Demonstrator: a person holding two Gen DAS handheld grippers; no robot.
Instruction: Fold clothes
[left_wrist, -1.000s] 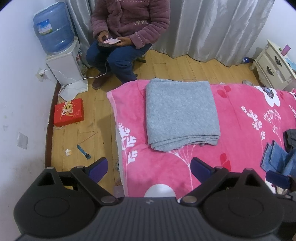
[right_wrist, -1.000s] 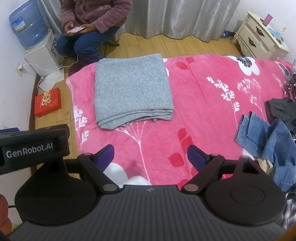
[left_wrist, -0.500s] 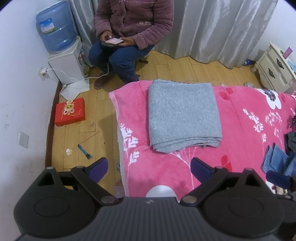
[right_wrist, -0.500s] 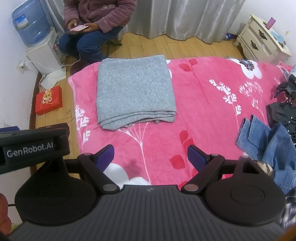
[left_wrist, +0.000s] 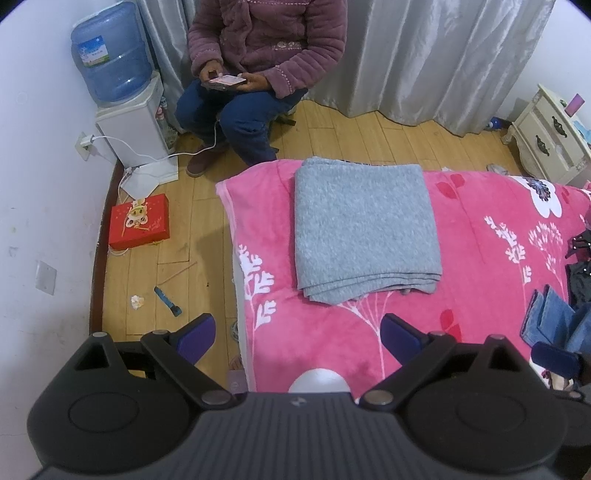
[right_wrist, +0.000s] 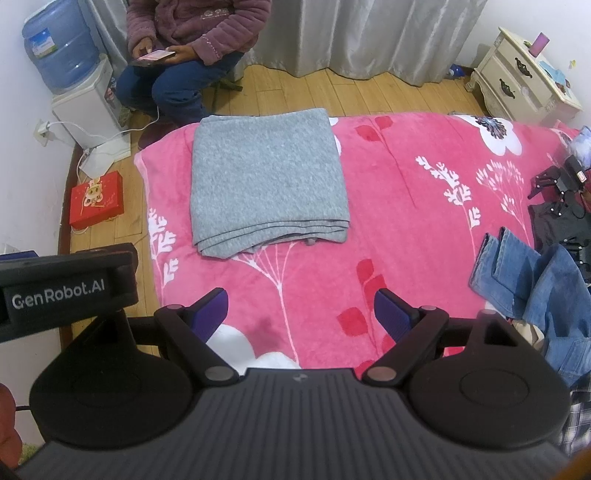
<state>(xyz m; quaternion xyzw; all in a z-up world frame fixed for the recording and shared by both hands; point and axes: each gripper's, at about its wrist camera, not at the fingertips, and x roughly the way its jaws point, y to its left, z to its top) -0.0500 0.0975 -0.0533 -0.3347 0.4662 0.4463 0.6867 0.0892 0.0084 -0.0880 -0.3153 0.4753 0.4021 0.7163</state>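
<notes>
black ribbed left gripper, purple fingertip pads, right gripper same, white "GenRobot.AI" lettering, silver pivot screws

"GenRobot.AI" stands in pale letters on a black block at the left of the right wrist view (the only words that can be read); the water bottle's label is too blurred

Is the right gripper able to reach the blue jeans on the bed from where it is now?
Probably yes. The right gripper is open and empty, and the blue jeans lie uncovered on the pink blanket to its right, with nothing between them.
</notes>
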